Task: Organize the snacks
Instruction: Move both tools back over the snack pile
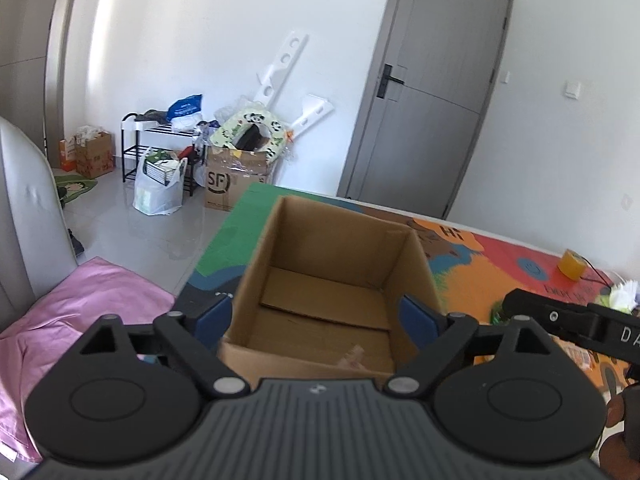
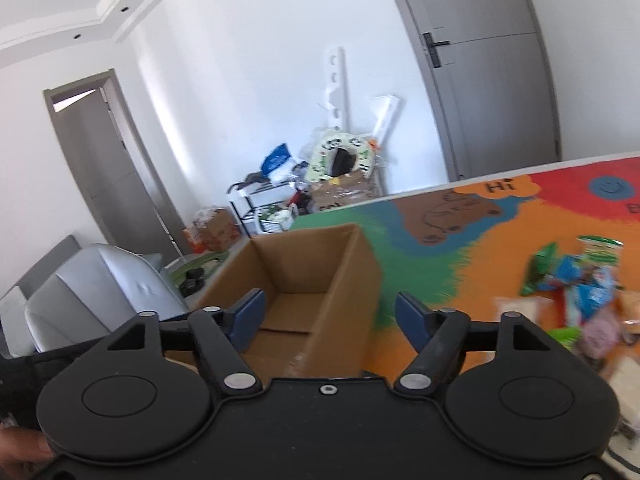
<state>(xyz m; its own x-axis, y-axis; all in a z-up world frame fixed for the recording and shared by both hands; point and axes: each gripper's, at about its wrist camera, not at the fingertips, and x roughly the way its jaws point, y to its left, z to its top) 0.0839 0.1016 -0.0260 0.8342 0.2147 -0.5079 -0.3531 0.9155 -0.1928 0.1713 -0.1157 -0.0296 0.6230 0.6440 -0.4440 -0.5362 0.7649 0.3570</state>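
Observation:
An open brown cardboard box [image 1: 332,248] stands on the colourful table mat [image 1: 472,264]; only its flaps show inside. My left gripper [image 1: 318,316] is open and empty, its blue pads either side of the box's near end. In the right wrist view the same box [image 2: 316,276] is ahead left. My right gripper [image 2: 330,314] is open and empty over the box's near right corner. A pile of snack packets [image 2: 580,280], green, blue and pink, lies on the mat to the right. The right gripper's body [image 1: 572,320] shows at the right of the left wrist view.
An orange block [image 1: 572,266] with a cable sits at the far right of the table. A pink cloth [image 1: 80,312] and a grey chair [image 2: 104,280] are left of the table. Boxes, bags and a black rack [image 1: 160,148] stand by the far wall beside a grey door [image 1: 436,92].

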